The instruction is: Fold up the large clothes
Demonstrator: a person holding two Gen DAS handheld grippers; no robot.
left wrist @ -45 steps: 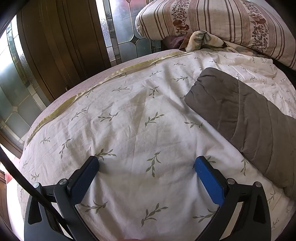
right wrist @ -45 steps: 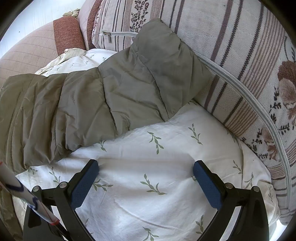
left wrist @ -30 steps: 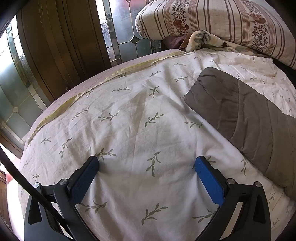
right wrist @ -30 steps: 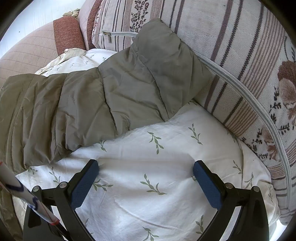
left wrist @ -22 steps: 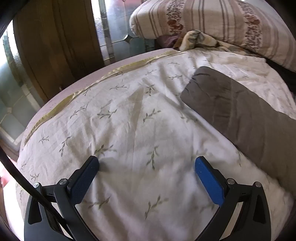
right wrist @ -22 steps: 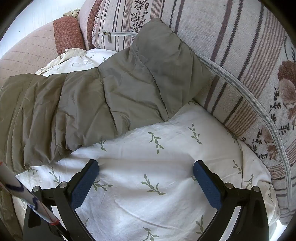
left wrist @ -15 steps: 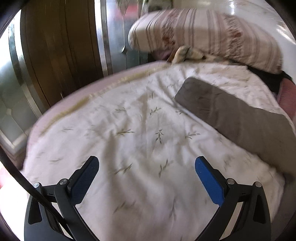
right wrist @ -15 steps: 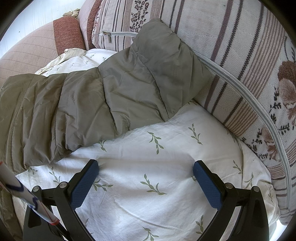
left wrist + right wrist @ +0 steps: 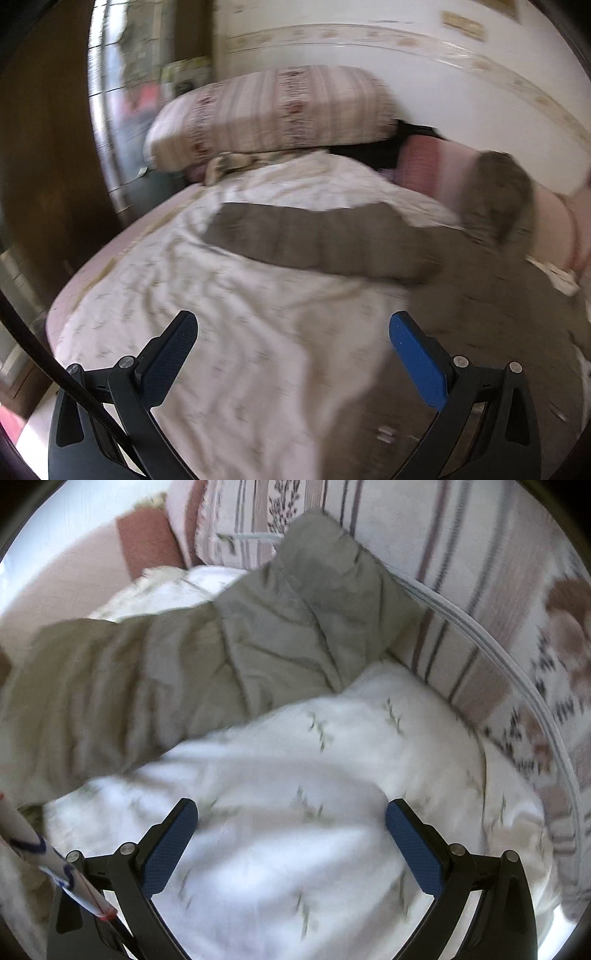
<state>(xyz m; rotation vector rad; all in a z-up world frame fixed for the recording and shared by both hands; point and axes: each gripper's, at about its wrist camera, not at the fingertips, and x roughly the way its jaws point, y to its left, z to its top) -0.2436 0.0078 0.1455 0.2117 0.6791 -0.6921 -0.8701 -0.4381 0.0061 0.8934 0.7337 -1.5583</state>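
Grey padded jacket [image 9: 332, 240] is lying spread across the leaf-print bedsheet [image 9: 295, 812], one sleeve resting against a striped pillow [image 9: 480, 590]. I am holding left gripper [image 9: 291, 354] and right gripper [image 9: 291, 834] spread wide, gripping nothing.

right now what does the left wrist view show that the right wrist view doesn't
Only the left wrist view shows the wooden door and glass panel, the white wall, the whole striped pillow and the jacket's left sleeve.

Only the right wrist view shows a close-up of the pillow zipper and the sleeve end propped on it.

Both show the olive padded jacket on the leaf-print sheet, behind open, empty grippers.
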